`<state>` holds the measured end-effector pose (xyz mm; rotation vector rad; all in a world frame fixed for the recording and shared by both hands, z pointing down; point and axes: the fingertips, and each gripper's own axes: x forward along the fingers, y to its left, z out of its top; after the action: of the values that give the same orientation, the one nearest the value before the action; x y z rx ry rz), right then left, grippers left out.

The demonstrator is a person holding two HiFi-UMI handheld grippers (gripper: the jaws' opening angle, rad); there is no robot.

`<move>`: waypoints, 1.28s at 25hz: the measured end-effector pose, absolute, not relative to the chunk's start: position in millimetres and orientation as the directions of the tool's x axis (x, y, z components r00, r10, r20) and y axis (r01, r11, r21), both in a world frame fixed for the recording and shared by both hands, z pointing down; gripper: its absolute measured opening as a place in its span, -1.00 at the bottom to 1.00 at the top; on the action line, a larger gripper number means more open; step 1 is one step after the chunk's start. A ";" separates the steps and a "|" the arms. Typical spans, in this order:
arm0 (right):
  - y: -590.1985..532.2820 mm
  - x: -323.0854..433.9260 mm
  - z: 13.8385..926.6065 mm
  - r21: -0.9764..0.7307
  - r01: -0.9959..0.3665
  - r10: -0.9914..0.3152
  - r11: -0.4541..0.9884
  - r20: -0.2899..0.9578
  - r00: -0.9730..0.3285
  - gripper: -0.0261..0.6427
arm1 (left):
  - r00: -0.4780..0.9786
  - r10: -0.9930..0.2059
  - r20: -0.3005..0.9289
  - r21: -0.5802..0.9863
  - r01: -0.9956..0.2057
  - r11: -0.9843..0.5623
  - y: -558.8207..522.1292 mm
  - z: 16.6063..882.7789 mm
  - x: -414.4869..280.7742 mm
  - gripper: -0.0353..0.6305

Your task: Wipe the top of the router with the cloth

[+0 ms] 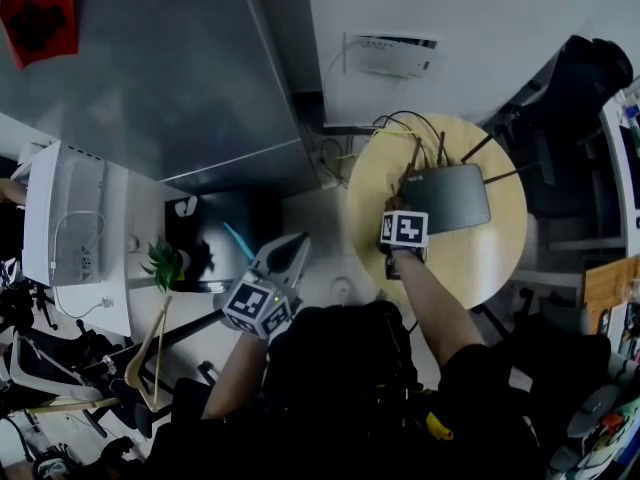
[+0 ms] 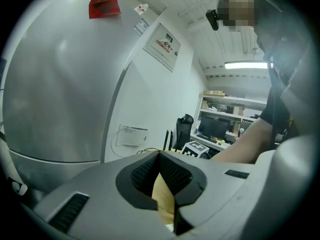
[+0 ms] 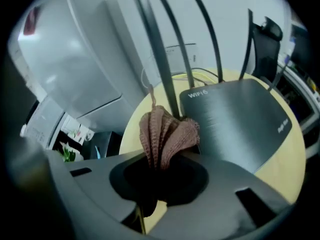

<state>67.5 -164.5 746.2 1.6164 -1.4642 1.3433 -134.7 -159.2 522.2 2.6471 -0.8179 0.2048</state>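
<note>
We find the right claw (image 3: 159,176) clamped on the brown knitted cloth (image 3: 162,134). Just ahead of this claw, the router (image 3: 235,119) lies flat on the round surface (image 3: 292,169). The left claw (image 2: 167,194) is closed on nothing, with the surface off to its right.

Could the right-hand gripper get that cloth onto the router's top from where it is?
Probably yes. The right gripper holds the cloth right at a corner of the router. The router's flat top lies bare, and the antennas stand along one edge only.
</note>
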 end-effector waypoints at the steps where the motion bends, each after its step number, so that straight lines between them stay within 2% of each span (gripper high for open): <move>1: -166.7 70.1 746.1 -0.224 -0.929 -0.382 -0.294 0.918 -0.101 -0.74 | 0.823 -0.515 0.240 0.292 -0.567 -0.770 -160.5 521.8 -134.4 -0.90; 5: -166.3 82.3 746.7 -0.277 -0.822 -0.409 -0.498 0.911 -0.059 -0.74 | 0.830 -0.507 0.234 0.290 -0.557 -0.778 -162.7 519.0 -129.5 -0.90; 10: -157.4 83.1 746.5 -0.275 -0.781 -0.422 -0.560 0.906 -0.017 -0.74 | 0.841 -0.489 0.230 0.303 -0.539 -0.786 -159.4 521.4 -121.8 -0.90; 17: -134.7 85.8 747.8 -0.288 -0.791 -0.428 -0.540 0.903 -0.036 -0.74 | 0.859 -0.465 0.213 0.304 -0.511 -0.804 -152.3 522.4 -108.8 -0.90; 25: -94.3 90.8 751.6 -0.308 -0.809 -0.429 -0.501 0.900 -0.077 -0.74 | 0.903 -0.376 0.207 0.305 -0.425 -0.852 -138.5 519.9 -71.6 -0.90; 32: -70.3 103.3 757.0 -0.323 -0.864 -0.426 -0.387 0.893 -0.144 -0.74 | 0.927 -0.316 0.204 0.292 -0.365 -0.884 -126.6 515.3 -42.5 -0.90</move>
<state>103.3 -70.3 757.0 1.7445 -1.4464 1.5439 -42.5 -126.6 515.3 2.7570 -0.5013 0.2148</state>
